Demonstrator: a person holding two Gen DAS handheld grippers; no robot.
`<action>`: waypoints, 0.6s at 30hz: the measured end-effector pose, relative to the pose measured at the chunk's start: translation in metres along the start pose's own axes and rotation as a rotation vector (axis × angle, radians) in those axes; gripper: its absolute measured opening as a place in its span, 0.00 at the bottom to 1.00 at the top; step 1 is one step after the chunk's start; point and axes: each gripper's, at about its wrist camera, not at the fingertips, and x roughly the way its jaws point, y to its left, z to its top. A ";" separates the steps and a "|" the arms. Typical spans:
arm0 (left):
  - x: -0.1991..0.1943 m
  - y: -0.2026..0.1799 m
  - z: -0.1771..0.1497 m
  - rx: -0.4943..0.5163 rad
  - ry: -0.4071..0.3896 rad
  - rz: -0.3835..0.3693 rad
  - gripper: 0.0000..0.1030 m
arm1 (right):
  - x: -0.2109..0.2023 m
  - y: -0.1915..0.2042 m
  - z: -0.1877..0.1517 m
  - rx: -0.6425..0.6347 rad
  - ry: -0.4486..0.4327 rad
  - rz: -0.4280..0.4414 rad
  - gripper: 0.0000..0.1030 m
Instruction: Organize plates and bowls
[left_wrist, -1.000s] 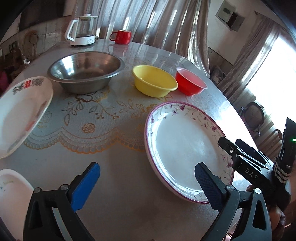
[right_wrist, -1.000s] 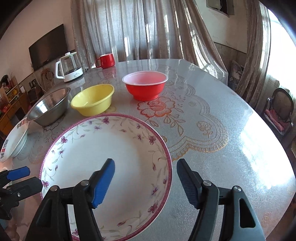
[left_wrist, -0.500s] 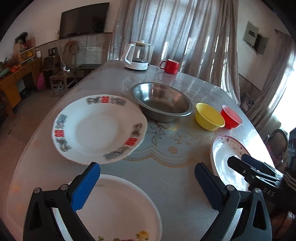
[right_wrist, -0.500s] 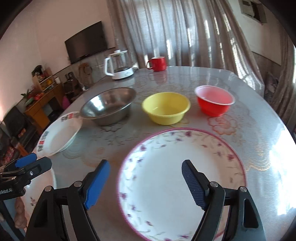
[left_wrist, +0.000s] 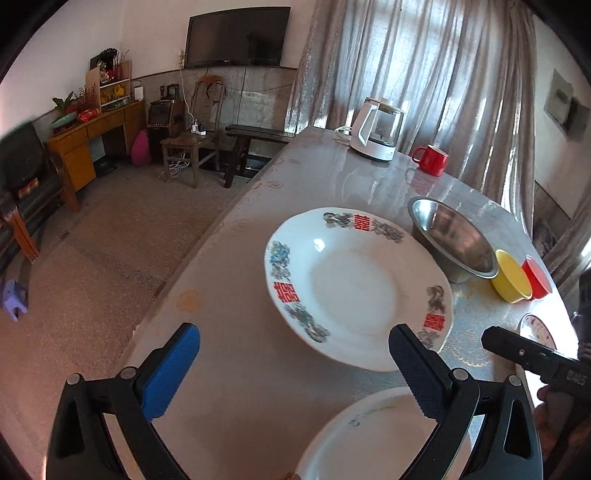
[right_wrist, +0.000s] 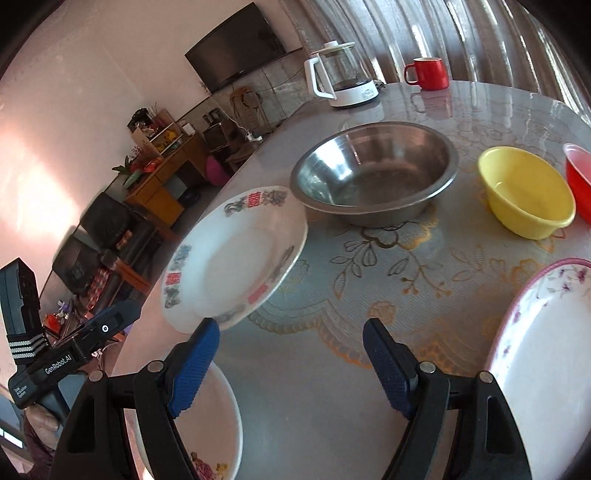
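Looking down over the table (left_wrist: 236, 376), you had both grippers above its near edge, and nothing was between either pair of jaws. Your left gripper (left_wrist: 291, 369) stood wide open over bare tabletop, just near of the plate with the red and blue rim marks (left_wrist: 354, 291). Your right gripper (right_wrist: 290, 363) was also spread wide, its jaws having just opened a little further, and it held nothing; its left pad (right_wrist: 192, 369) sat in front of the near edge of that same plate (right_wrist: 229, 258) in the right wrist view, though I could not tell whether it touched.

The steel bowl (right_wrist: 373, 170) was the biggest dish, sitting far of the marked plate and just beside it. The plate with the pink rim and small flowers (right_wrist: 546, 332) lay at the right, near you, well apart from the marked plate. A white dish with a flower print (right_wrist: 210, 435) sat at the near edge, under your right gripper's left finger; the left wrist view showed it (left_wrist: 369, 435) near of the marked plate. The yellow bowl (right_wrist: 524, 192) stood right of the steel bowl, and the red bowl (right_wrist: 580, 177) was just beside it, further right and cut off by the frame. At the far side stood the kettle (right_wrist: 343, 77) and the red mug (right_wrist: 428, 74), near each other.
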 end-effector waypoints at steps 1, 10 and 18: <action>0.003 0.005 0.002 -0.004 0.010 0.007 1.00 | 0.007 0.000 0.004 0.000 0.011 0.005 0.79; 0.042 0.030 0.019 -0.049 0.090 0.012 1.00 | 0.052 0.009 0.031 -0.010 0.071 -0.005 0.79; 0.068 0.026 0.038 -0.027 0.128 -0.062 0.99 | 0.077 0.005 0.047 -0.001 0.096 -0.013 0.79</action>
